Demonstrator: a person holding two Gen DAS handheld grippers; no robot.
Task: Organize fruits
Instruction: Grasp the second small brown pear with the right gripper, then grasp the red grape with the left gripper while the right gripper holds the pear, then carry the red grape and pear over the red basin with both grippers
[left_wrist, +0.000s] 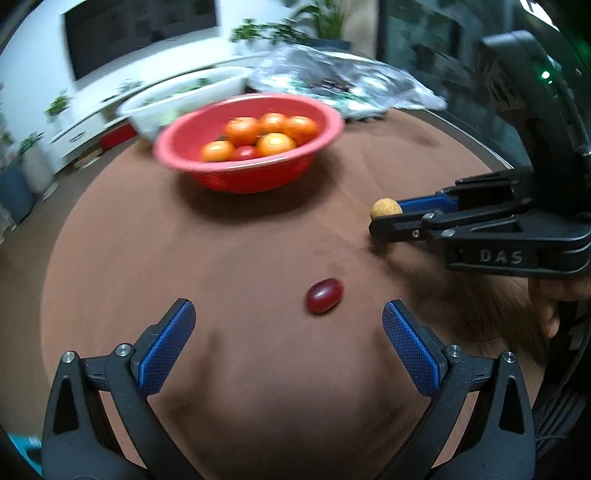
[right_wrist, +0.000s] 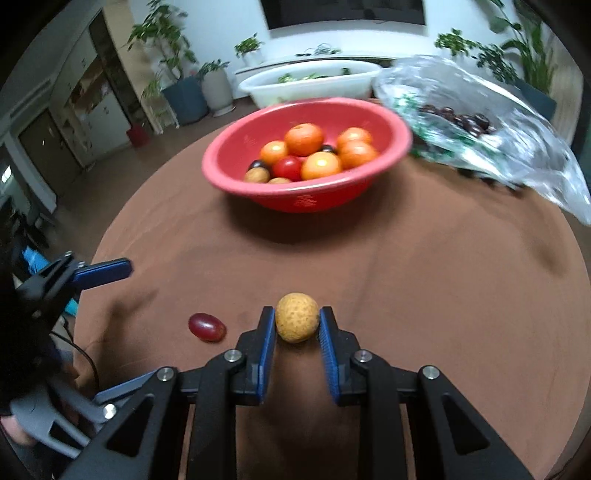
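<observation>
A red grape (left_wrist: 324, 296) lies on the brown tablecloth just beyond my open left gripper (left_wrist: 288, 314), between its fingertips and slightly right of centre. It also shows in the right wrist view (right_wrist: 207, 327). My right gripper (right_wrist: 297, 325) is shut on a small tan longan (right_wrist: 297, 322), low over the cloth; it appears at the right of the left wrist view (left_wrist: 384, 218) with the longan (left_wrist: 385, 208). A red bowl (right_wrist: 229, 177) holds oranges, a tomato, dark grapes and longans at the table's far side; it also shows in the left wrist view (left_wrist: 255, 177).
A white basin (right_wrist: 266, 92) with greens stands behind the red bowl. A clear plastic bag (right_wrist: 517, 125) holding dark fruit lies at the back right. The round table's edge (right_wrist: 107, 229) curves at the left. My left gripper (right_wrist: 103, 273) shows at the left of the right wrist view.
</observation>
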